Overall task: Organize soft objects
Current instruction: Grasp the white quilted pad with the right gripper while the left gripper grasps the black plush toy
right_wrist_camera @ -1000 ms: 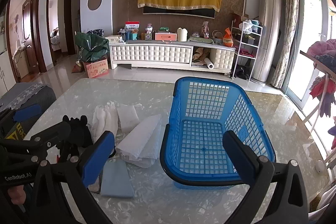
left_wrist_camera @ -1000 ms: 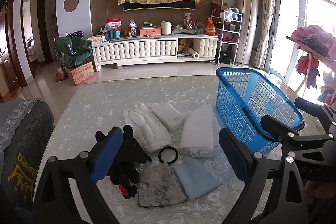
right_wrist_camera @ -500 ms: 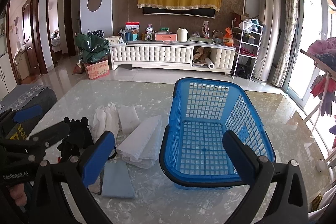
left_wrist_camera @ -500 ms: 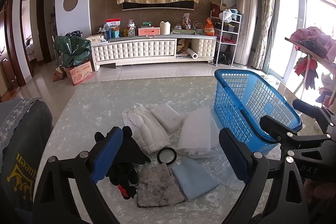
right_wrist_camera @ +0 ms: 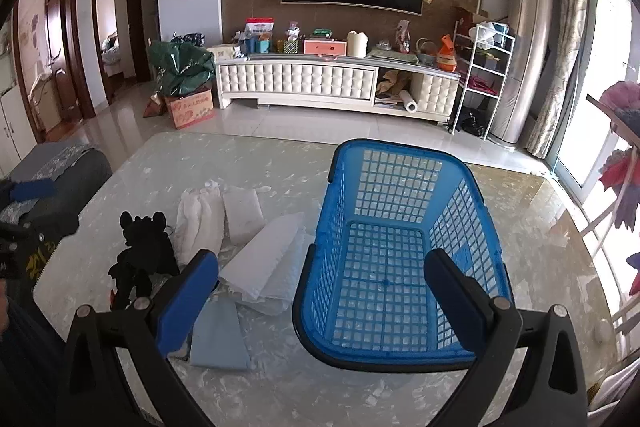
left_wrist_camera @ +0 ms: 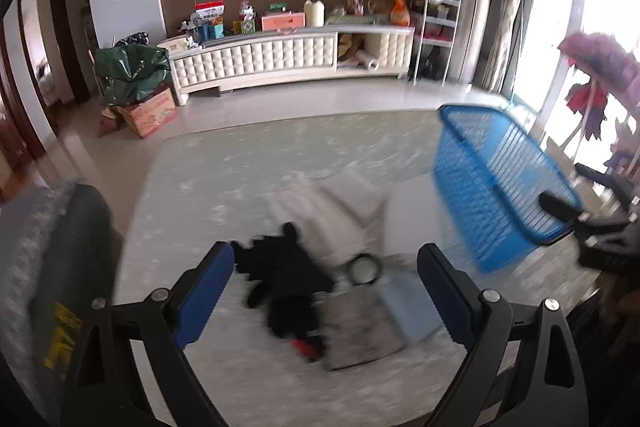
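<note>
Soft things lie on the marble table (right_wrist_camera: 280, 163): a black plush toy (left_wrist_camera: 286, 275) (right_wrist_camera: 142, 251), white folded cloths (left_wrist_camera: 332, 215) (right_wrist_camera: 200, 219), a white mesh cloth (right_wrist_camera: 272, 263), a grey pad (left_wrist_camera: 362, 331), a light blue cloth (left_wrist_camera: 410, 307) (right_wrist_camera: 218, 335) and a black ring (left_wrist_camera: 362, 267). An empty blue basket (right_wrist_camera: 396, 259) (left_wrist_camera: 492, 187) stands to their right. My left gripper (left_wrist_camera: 324, 287) is open and empty above the plush and pad; its view is blurred. My right gripper (right_wrist_camera: 322, 301) is open and empty above the basket's near rim.
A grey chair back (left_wrist_camera: 60, 251) stands at the table's left edge. Beyond the table are a white TV cabinet (right_wrist_camera: 336, 83), a cardboard box (right_wrist_camera: 190, 109) and a wire shelf (right_wrist_camera: 484, 75). A clothes rack (right_wrist_camera: 620, 155) is at the right.
My left gripper has swung left and down toward the black plush, blurring its view. My right gripper has stayed almost still over the basket.
</note>
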